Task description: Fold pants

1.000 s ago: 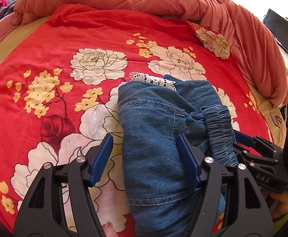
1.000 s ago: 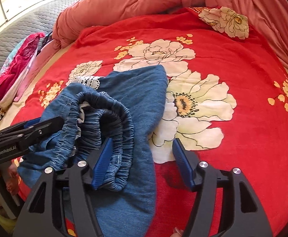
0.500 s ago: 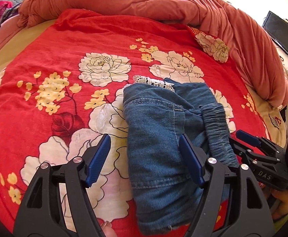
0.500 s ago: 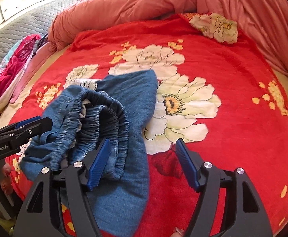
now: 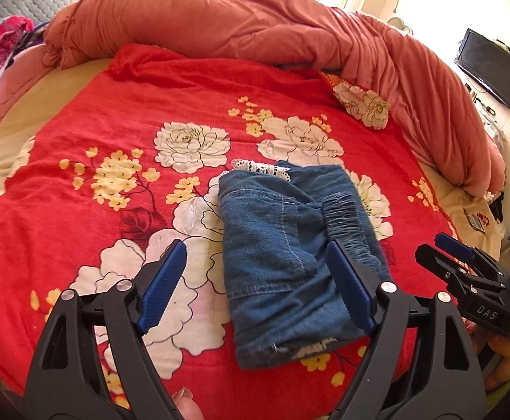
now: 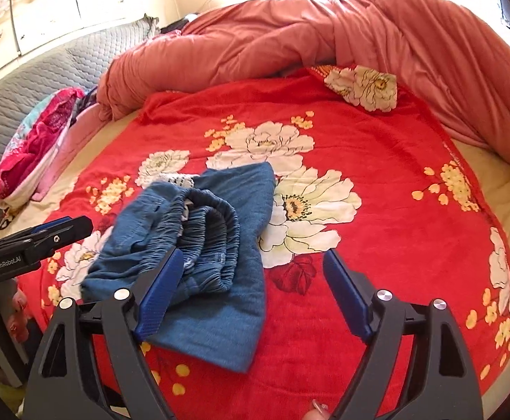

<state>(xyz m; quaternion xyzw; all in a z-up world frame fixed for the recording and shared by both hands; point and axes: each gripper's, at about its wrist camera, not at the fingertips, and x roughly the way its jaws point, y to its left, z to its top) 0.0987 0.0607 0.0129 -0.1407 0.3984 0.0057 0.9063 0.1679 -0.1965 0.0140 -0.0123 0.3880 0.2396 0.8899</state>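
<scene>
Blue denim pants (image 5: 286, 255) lie folded into a compact bundle on the red floral blanket (image 5: 115, 112), elastic waistband on top and a white lace trim at the far edge. They also show in the right wrist view (image 6: 202, 245). My left gripper (image 5: 258, 290) is open and empty, held above the near end of the bundle. My right gripper (image 6: 251, 294) is open and empty, above the bundle's right edge. Each gripper shows in the other's view, the right one (image 5: 465, 273) and the left one (image 6: 38, 241).
A rolled salmon duvet (image 5: 255, 31) rings the far and right sides of the bed. A floral pillow corner (image 5: 363, 105) lies at the back. Pink clothes (image 6: 34, 150) are piled at the left by a grey quilted headboard (image 6: 80, 59). A TV (image 5: 489, 66) hangs on the right wall.
Both grippers have pulled back and up from the pants, so the bundle looks smaller and farther away. The pants lie still on the blanket.
</scene>
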